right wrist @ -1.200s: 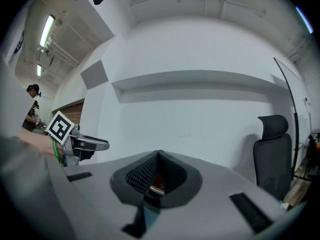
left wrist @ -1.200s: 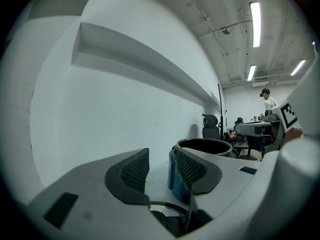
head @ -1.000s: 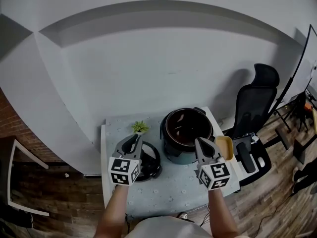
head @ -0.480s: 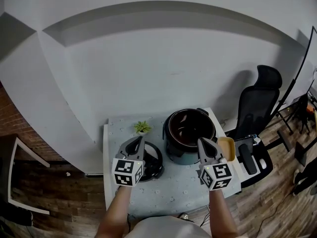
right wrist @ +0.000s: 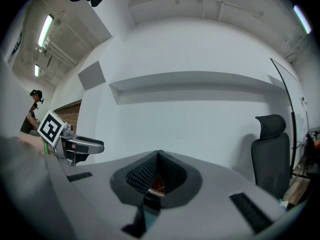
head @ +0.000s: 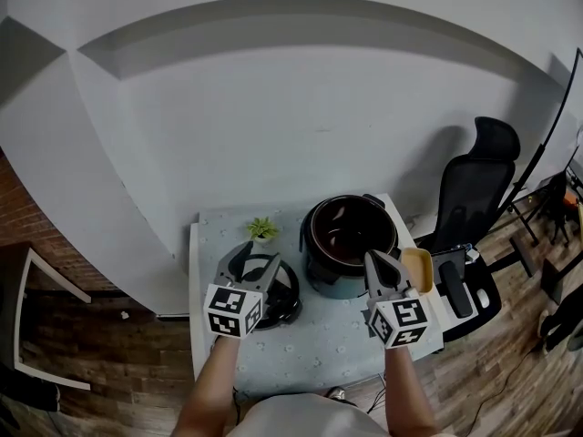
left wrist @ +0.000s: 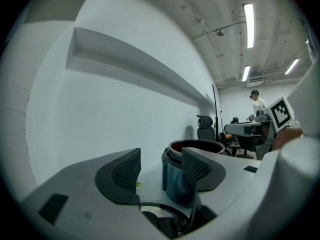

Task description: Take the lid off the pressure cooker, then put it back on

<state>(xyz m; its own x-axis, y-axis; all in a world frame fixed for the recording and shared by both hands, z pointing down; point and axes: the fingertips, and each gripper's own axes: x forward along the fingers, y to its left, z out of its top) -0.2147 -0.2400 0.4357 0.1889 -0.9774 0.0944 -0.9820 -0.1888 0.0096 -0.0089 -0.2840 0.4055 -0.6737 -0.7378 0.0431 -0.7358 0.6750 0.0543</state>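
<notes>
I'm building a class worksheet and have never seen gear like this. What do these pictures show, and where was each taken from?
There is no robot: a person holds a two-jaw gripper in each hand. The wide picture comes from a camera on the person's head, looking down; the other two come from cameras riding on the grippers. On the table stand an open pressure cooker and a small plant, and the cooker's lid lies beside it. The left gripper is above the lid; its jaws have just been opening, with nothing between them. The right gripper is shut and empty, beside a yellowish object.
</notes>
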